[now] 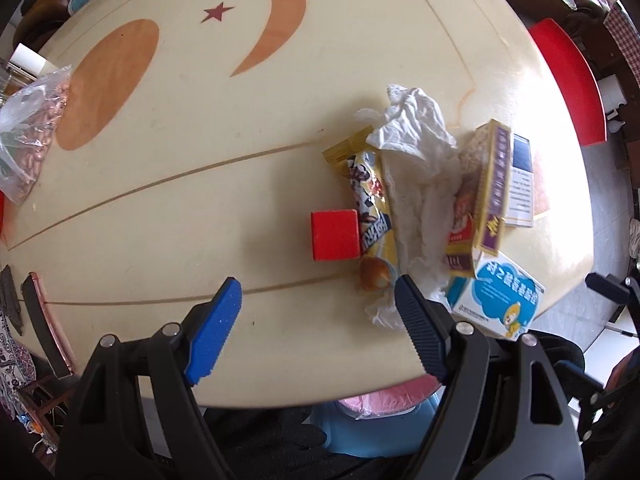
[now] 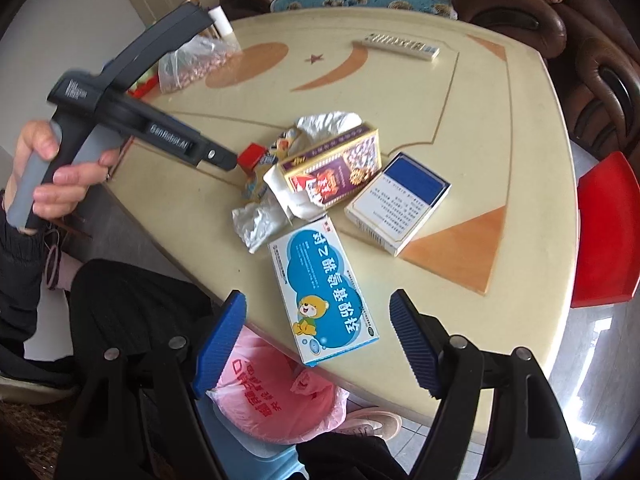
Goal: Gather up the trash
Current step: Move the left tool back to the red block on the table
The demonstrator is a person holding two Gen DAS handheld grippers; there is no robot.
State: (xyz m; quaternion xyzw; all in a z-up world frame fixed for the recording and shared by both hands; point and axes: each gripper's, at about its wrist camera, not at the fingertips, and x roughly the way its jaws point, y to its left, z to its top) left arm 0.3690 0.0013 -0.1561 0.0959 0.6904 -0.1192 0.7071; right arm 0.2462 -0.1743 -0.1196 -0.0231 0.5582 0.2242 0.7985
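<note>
Left wrist view has the left gripper spread wide above the cream table, nothing between its blue pads. Just past the fingers, at about 12 o'clock, sits a red block; touching its right side lies a yellow snack wrapper, and a crumpled white tissue is heaped against that at 1 o'clock. A purple-and-gold carton leans on the tissue's far side, with a blue-and-white medicine box at 3 o'clock near the table edge.

Right wrist view shows the right gripper likewise wide and empty, hovering over the table's near edge. The medicine box lies between and beyond its fingers at 12 o'clock. A white-and-blue box rests at 1 o'clock. At 6 o'clock, below the edge, is a bin lined with a pink bag. The left gripper's tip appears to reach the red block, though contact is unclear.
</note>
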